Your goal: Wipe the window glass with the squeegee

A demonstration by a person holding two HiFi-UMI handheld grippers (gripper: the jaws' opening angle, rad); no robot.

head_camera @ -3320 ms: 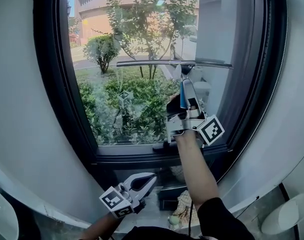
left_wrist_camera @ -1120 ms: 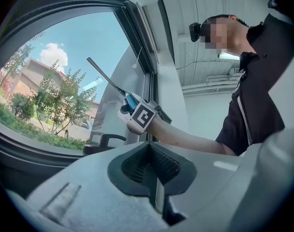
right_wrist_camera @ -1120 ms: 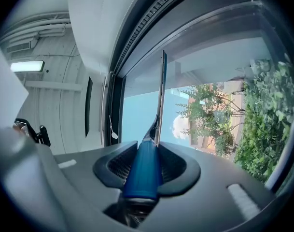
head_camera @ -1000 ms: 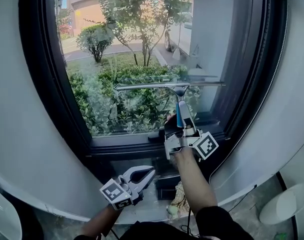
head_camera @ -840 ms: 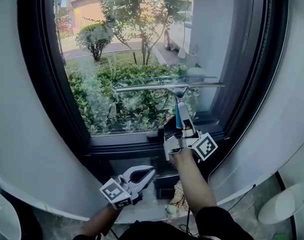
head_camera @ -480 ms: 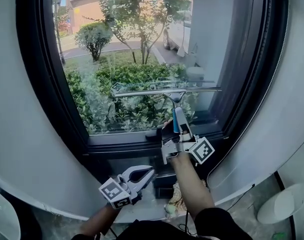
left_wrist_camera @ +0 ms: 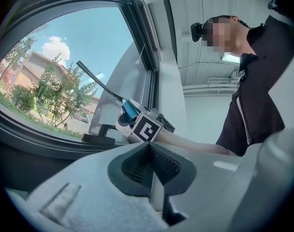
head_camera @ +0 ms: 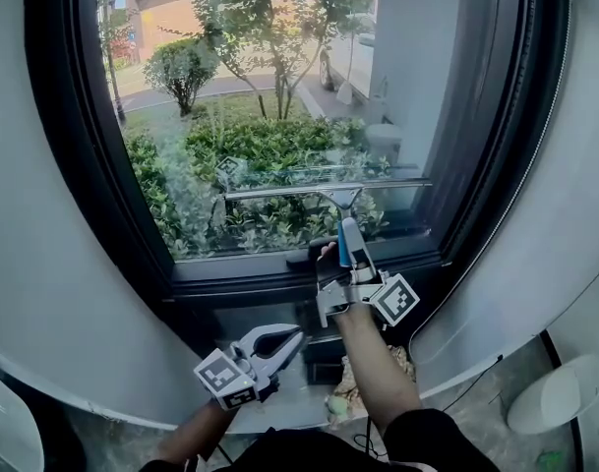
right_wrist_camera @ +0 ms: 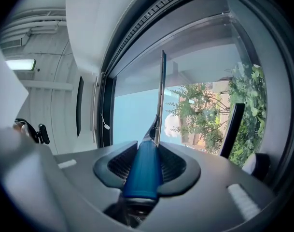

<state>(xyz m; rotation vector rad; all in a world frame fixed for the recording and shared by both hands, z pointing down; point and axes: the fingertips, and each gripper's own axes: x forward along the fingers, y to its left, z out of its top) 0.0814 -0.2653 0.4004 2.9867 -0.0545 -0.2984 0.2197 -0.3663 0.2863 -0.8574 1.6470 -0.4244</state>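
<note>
The squeegee (head_camera: 346, 232) has a blue handle and a long metal blade (head_camera: 319, 189) lying level across the lower window glass (head_camera: 279, 96). My right gripper (head_camera: 350, 264) is shut on the blue handle (right_wrist_camera: 143, 170), just above the window's bottom frame. In the right gripper view the blade (right_wrist_camera: 161, 95) runs up along the pane. My left gripper (head_camera: 279, 342) hangs below the sill, shut with nothing between its jaws; its closed tip (left_wrist_camera: 149, 170) points toward the right gripper (left_wrist_camera: 147, 125).
A thick black window frame (head_camera: 112, 214) rings the glass, and a black latch (head_camera: 301, 260) sits on the bottom rail. Grey wall curves on both sides. Bags and clutter (head_camera: 343, 401) lie on the floor below; a white basin (head_camera: 555, 411) is at lower right.
The right gripper has drawn the squeegee down the pane, from high on the glass to just above the bottom rail. The left gripper has stayed below the sill.
</note>
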